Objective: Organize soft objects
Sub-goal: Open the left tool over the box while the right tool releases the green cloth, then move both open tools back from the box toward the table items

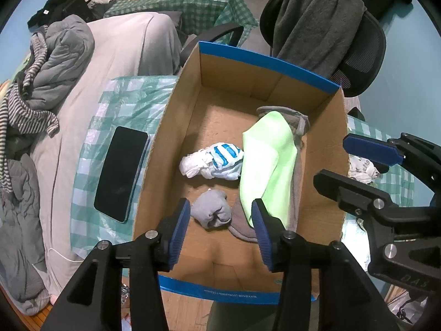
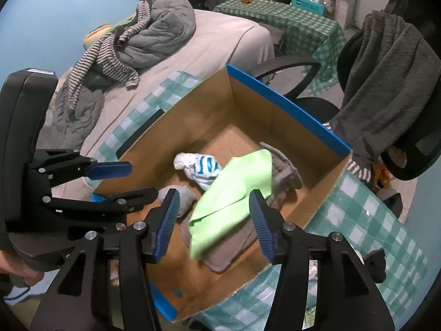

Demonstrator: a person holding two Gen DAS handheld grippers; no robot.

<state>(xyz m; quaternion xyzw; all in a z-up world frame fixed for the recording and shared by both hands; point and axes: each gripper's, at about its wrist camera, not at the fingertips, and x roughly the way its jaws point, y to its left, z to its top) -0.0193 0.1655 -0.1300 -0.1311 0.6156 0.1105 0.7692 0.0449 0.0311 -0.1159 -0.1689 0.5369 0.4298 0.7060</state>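
Note:
An open cardboard box (image 1: 300,69) with blue rims stands on a checked table; it also shows in the right wrist view (image 2: 286,104). Inside lie a light green cloth (image 1: 267,162) (image 2: 237,187) over a grey garment (image 1: 299,121) (image 2: 286,173), a white and blue bundle (image 1: 212,161) (image 2: 199,167), and a rolled grey sock (image 1: 212,209) (image 2: 183,197). My left gripper (image 1: 220,226) is open and empty above the box's near end, over the sock. My right gripper (image 2: 212,220) is open and empty above the green cloth; it also shows in the left wrist view (image 1: 355,162).
A black phone (image 1: 121,176) lies on the checked tablecloth (image 1: 88,182) left of the box. A bed (image 1: 115,52) with grey clothes is to the left. An office chair (image 1: 355,55) draped with a dark towel stands behind. More small cloth items (image 1: 361,168) lie right of the box.

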